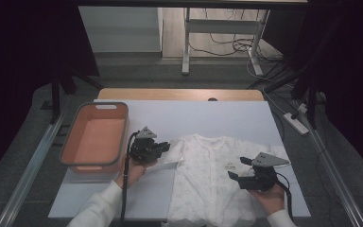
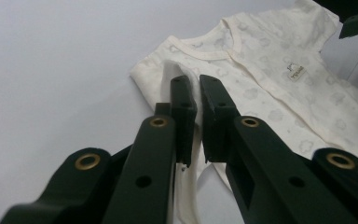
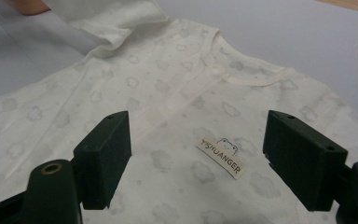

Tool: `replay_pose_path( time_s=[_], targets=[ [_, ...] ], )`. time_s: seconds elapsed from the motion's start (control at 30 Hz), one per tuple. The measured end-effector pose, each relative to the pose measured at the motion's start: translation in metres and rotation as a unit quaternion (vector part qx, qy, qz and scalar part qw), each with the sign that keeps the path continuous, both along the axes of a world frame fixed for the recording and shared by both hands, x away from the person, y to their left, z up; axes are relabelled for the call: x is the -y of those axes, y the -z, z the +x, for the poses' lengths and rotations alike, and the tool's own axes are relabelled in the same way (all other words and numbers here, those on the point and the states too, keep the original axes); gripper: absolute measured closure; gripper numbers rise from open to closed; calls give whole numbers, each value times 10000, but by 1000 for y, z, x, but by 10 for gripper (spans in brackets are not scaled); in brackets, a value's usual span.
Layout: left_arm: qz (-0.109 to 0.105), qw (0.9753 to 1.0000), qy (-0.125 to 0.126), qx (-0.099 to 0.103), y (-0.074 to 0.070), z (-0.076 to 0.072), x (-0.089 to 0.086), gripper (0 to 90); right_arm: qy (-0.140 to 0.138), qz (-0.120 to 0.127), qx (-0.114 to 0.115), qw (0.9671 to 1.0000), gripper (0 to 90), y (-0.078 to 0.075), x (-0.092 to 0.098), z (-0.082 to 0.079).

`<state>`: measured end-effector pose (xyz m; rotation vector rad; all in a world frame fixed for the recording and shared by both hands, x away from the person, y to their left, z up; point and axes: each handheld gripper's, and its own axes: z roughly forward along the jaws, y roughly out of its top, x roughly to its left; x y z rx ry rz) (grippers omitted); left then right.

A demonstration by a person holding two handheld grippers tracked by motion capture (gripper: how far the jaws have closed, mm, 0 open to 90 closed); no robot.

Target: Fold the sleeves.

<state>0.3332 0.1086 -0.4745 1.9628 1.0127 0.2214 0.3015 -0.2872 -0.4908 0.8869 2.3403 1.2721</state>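
Nearest to us, our right claw hovers over the lower right part of the cream baby garment with a faint cloud print, its jaws spread wide and gripping nothing. In the right gripper view that garment lies flat between the two black pads, and we can read a small white sewn label just under the buttoned front placket.

A little farther up, our left claw sits at the garment's left sleeve. In the left gripper view the jaws stand narrow, almost together, with a fold of the cream sleeve rising between and around them; the cloth runs down between the pads, so we're pinching that sleeve. The left claw points toward the neckline.

The garment lies spread on the white sheet covering the counter, front side up, collar away from us.

Left of the left hand, near the counter's edge, stands a salmon-orange rectangular plastic basin with a grey rim, well apart from the garment.
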Motion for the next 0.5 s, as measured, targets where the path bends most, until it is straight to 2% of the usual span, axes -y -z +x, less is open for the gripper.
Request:
replay_pose_path(
  time_s=[0.17, 0.33, 0.5],
  targets=[
    [-171, 9998, 42, -6, -4, 1, 4, 833, 31, 17, 3, 10000, 237, 0, 2, 0],
    [-205, 9996, 156, 117, -14, 2, 15, 833, 35, 9, 32, 10000, 238, -1, 2, 1],
    [-270, 9994, 215, 93, -15, 1, 20, 833, 54, 107, 39, 9999, 238, -2, 3, 2]
  ],
)
